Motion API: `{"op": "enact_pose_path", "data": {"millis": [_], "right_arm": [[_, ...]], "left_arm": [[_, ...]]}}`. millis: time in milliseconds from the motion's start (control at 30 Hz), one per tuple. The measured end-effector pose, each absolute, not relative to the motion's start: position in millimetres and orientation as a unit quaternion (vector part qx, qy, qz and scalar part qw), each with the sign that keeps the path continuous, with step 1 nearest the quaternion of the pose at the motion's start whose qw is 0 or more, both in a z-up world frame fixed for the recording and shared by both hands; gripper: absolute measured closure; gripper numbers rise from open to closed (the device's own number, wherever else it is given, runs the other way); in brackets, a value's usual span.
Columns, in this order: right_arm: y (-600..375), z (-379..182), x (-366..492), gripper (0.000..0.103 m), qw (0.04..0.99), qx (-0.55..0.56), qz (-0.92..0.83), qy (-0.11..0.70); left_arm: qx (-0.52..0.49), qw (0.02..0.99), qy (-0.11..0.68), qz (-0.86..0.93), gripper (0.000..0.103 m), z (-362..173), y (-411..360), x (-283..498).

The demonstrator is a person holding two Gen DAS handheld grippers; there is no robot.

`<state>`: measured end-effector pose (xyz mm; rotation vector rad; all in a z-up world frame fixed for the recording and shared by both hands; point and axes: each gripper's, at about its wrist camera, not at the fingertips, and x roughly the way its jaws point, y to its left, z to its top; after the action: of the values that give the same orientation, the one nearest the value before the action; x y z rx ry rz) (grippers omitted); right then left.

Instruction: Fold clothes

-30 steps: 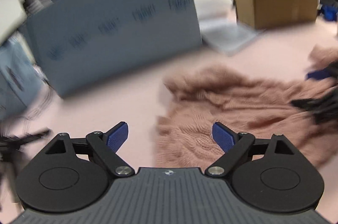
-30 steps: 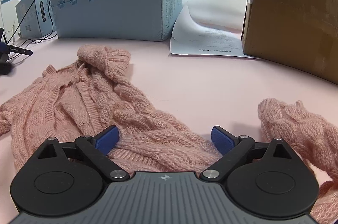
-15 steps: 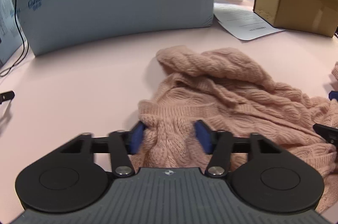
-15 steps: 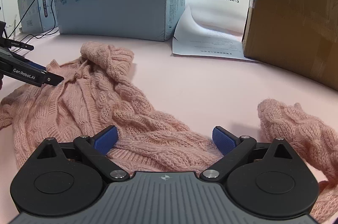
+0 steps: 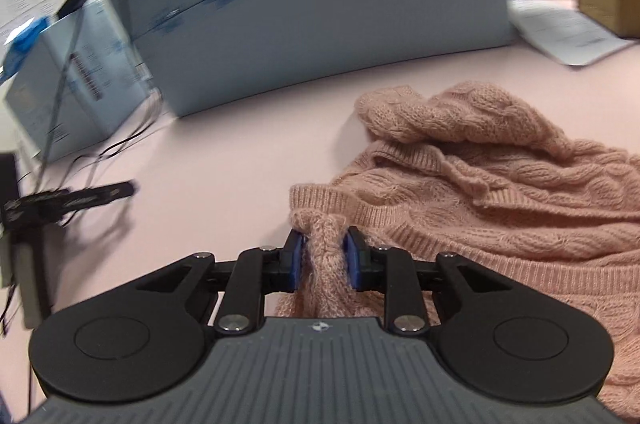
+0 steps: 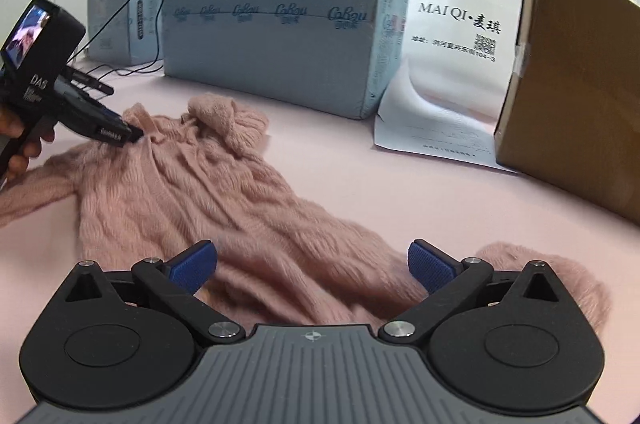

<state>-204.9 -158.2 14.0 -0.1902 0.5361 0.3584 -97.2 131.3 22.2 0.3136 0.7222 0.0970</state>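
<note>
Left hand-held gripper (image 5: 323,256) is closing, pads pinching the sweater (image 5: 500,208) crumpled on the counter (image 5: 224,164); right hand-held gripper (image 6: 312,266) is opening wide above the knit, empty. Grasping step; next, likely a second hold before lifting.

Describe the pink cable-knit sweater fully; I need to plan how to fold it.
The pink cable-knit sweater is fluffy with ribbed edges. It lies crumpled and unfolded on the pink tabletop. The left gripper is closing on a bunched ribbed edge. The right gripper hovers with jaws opening, pads off the knit.
</note>
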Motion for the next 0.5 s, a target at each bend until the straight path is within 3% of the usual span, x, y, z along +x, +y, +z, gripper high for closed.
{"op": "enact_pose_path", "data": {"millis": [333,433,500], "right_arm": [[-161,17,-206,0.0,0.948,-0.08,0.174,0.255],[-160,13,-201,0.0,0.943,-0.081,0.169,0.273],[-160,12,-200,0.0,0.942,-0.081,0.167,0.279]], "left_arm": [[0.168,0.912,0.344,0.149,0.08,16,177,-100],[0.185,0.908,0.339,0.165,0.075,13,184,-101],[0.175,0.91,0.34,0.161,0.062,18,187,-104]]}}
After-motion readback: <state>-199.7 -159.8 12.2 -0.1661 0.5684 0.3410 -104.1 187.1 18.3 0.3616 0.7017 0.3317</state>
